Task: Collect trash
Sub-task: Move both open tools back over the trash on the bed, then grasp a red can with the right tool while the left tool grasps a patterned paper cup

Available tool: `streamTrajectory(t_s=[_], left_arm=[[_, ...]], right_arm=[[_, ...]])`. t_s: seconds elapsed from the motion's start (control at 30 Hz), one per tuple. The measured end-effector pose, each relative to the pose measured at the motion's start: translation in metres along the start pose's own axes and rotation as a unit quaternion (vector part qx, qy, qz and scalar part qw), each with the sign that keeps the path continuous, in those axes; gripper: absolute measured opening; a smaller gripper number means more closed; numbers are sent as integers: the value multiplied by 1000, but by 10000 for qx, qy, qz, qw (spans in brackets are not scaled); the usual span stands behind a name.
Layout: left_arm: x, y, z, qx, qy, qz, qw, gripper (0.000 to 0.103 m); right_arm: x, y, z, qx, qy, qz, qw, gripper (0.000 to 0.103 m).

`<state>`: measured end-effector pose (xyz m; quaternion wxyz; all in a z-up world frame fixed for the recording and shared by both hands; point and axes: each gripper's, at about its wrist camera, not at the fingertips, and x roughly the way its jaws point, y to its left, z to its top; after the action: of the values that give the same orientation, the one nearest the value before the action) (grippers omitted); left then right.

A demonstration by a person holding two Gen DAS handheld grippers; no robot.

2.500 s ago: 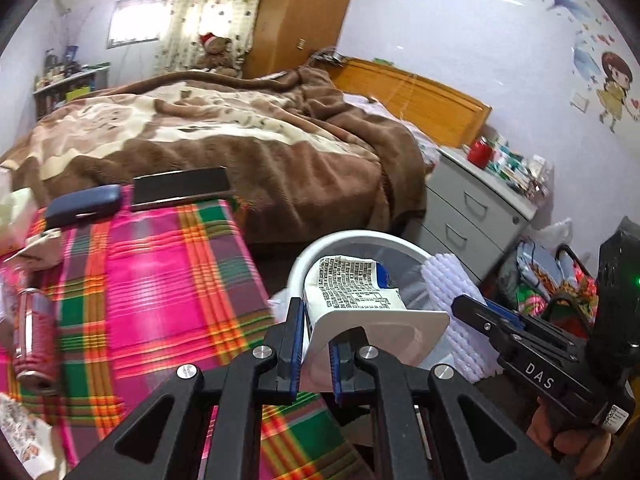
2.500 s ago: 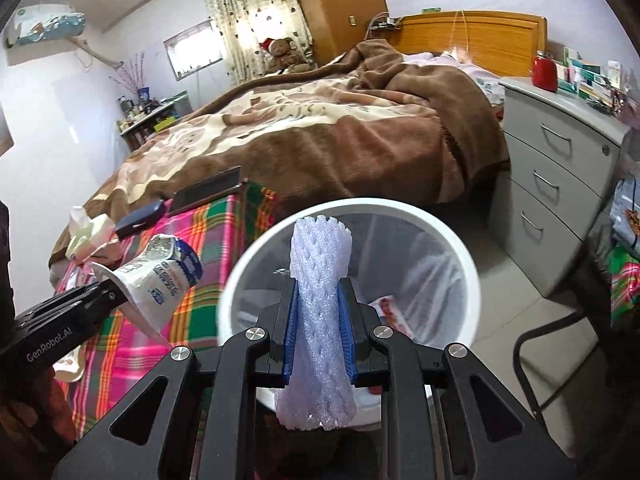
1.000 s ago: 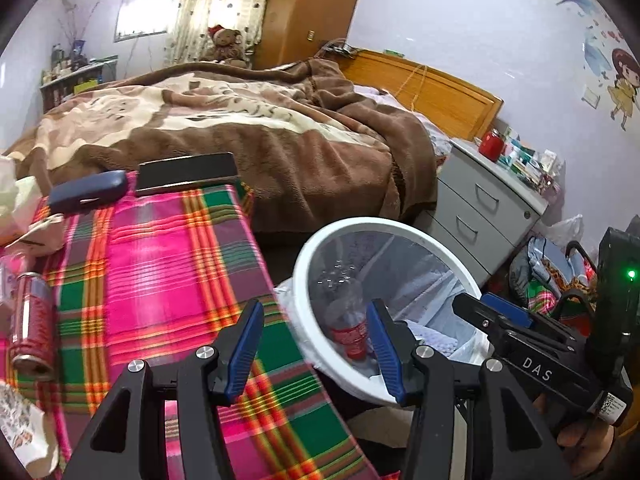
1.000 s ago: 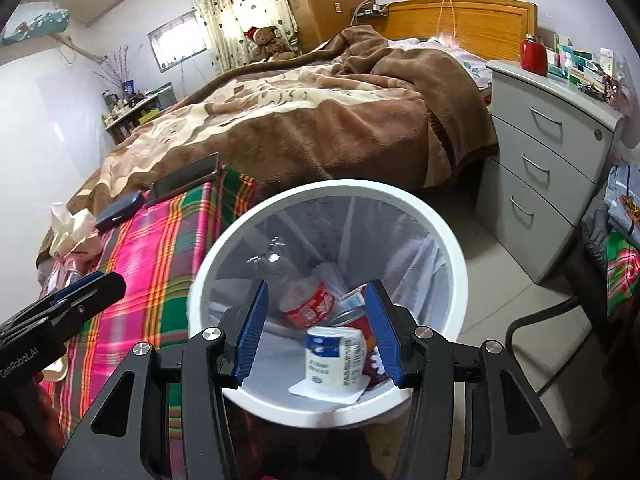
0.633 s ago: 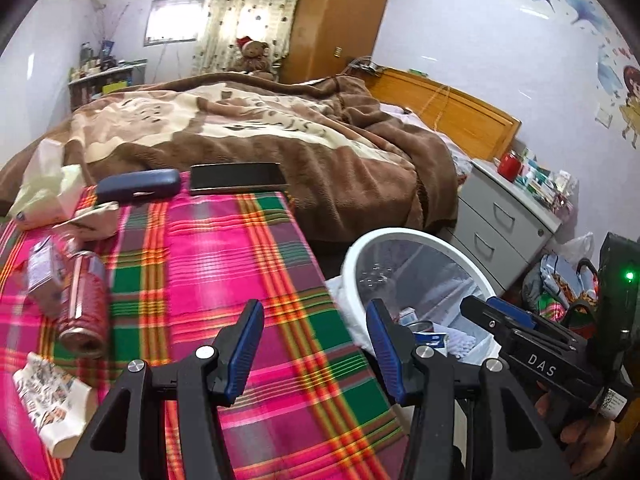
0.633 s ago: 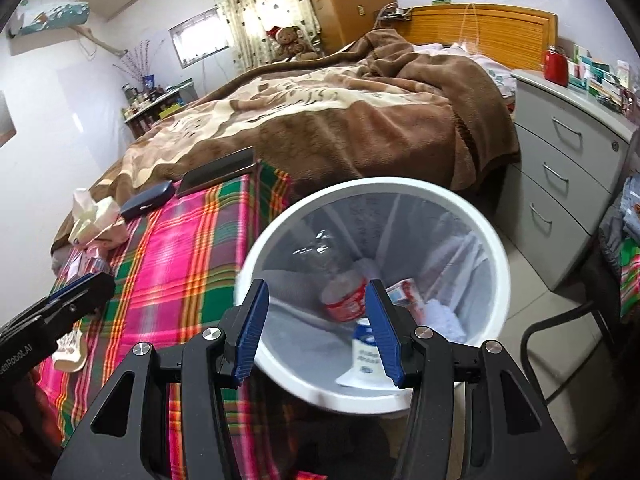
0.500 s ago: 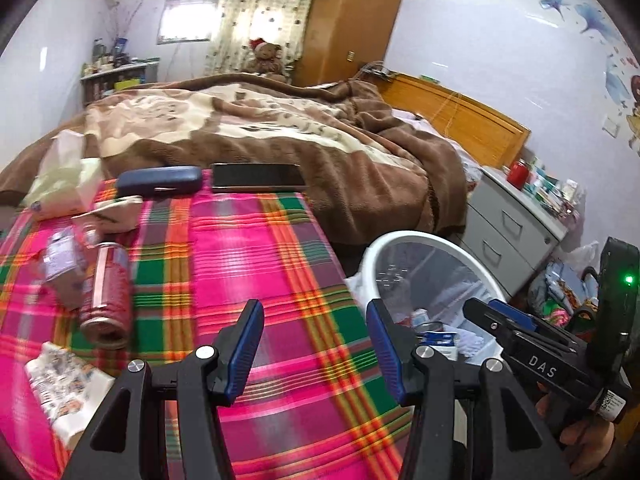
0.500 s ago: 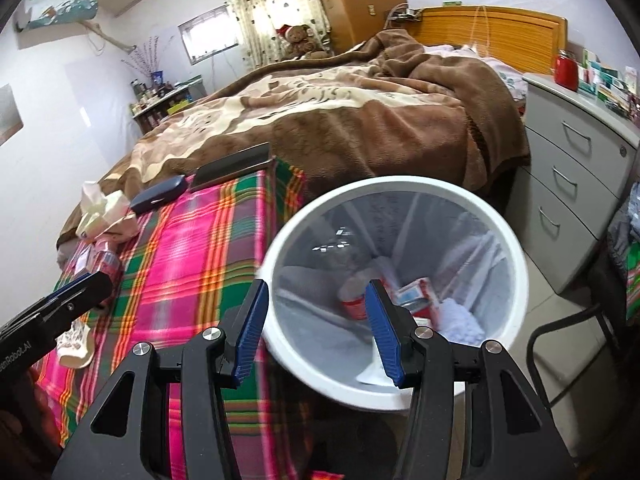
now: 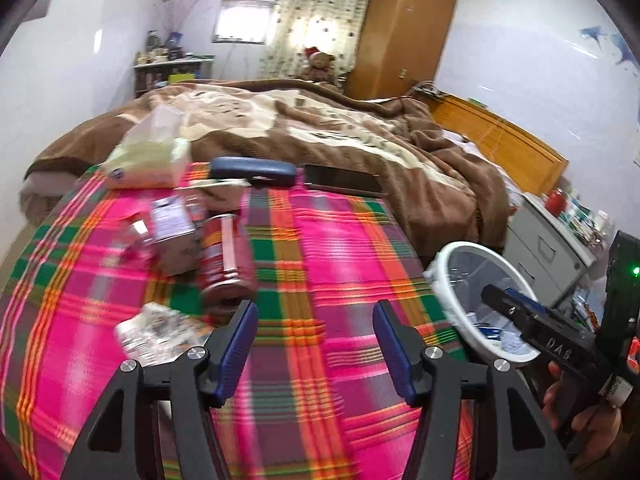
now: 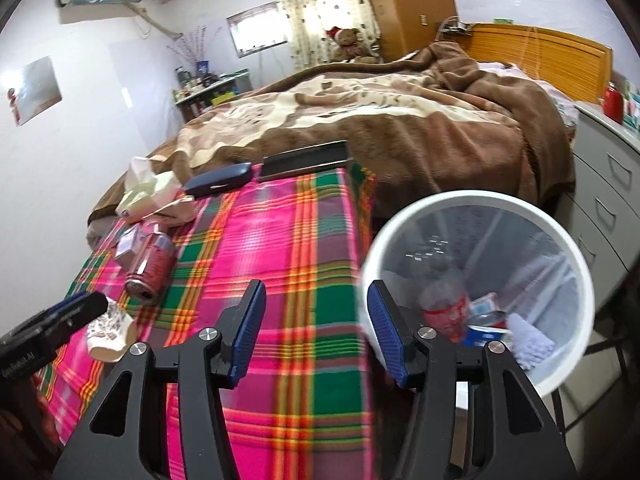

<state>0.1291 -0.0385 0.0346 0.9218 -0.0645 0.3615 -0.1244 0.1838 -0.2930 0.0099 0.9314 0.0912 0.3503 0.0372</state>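
Observation:
A red can [image 9: 227,258] lies on the plaid tablecloth [image 9: 320,248], with a small carton [image 9: 170,226] to its left and a crumpled printed wrapper [image 9: 154,334] in front. My left gripper [image 9: 314,330] is open and empty above the cloth, just right of the can. The white trash bin [image 10: 476,288] stands beside the table and holds a bottle, a cup and foam netting. My right gripper [image 10: 316,318] is open and empty over the table's edge by the bin. The can [image 10: 150,266] and wrapper [image 10: 108,330] also show in the right wrist view.
A tissue pack [image 9: 150,160], a blue case [image 9: 252,170] and a dark phone [image 9: 344,178] lie along the table's far edge. A bed with a brown blanket [image 9: 320,128] is behind. A grey drawer unit [image 10: 604,200] stands right of the bin.
Both grippers let go of the cup and the foam netting into the bin, opened, and have swung left from over the bin toward the table with the can and wrapper.

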Motion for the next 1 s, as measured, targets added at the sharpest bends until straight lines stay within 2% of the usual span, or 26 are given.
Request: streamTrajectory(t_s=[0.27, 0.47, 0.63, 0.7, 0.73, 0.93, 0.97, 1.0], left_arm=[[-5, 51, -17, -362, 149, 500, 9980, 63], [1, 85, -33, -791, 398, 694, 9937, 64], [18, 99, -42, -1135, 698, 554, 9895, 64], [26, 104, -43, -1396, 793, 292, 9866, 64], [29, 105, -43, -1467, 816, 274, 9854, 64], [35, 109, -39, -1566, 668, 433, 9844, 64], [35, 110, -39, -1549, 678, 441, 9846, 61], [36, 110, -38, -1468, 707, 472, 9855, 54]], right_arm=[[15, 33, 0, -234, 97, 320, 9992, 55], [26, 55, -3, -436, 251, 533, 9973, 55], [35, 72, 0, -606, 358, 637, 9955, 55], [39, 78, 2, -656, 393, 677, 9948, 55], [41, 81, 3, -656, 417, 687, 9946, 55], [50, 90, 4, -604, 507, 791, 9937, 55], [51, 91, 4, -586, 533, 788, 9937, 55], [52, 92, 4, -577, 544, 806, 9936, 55]])
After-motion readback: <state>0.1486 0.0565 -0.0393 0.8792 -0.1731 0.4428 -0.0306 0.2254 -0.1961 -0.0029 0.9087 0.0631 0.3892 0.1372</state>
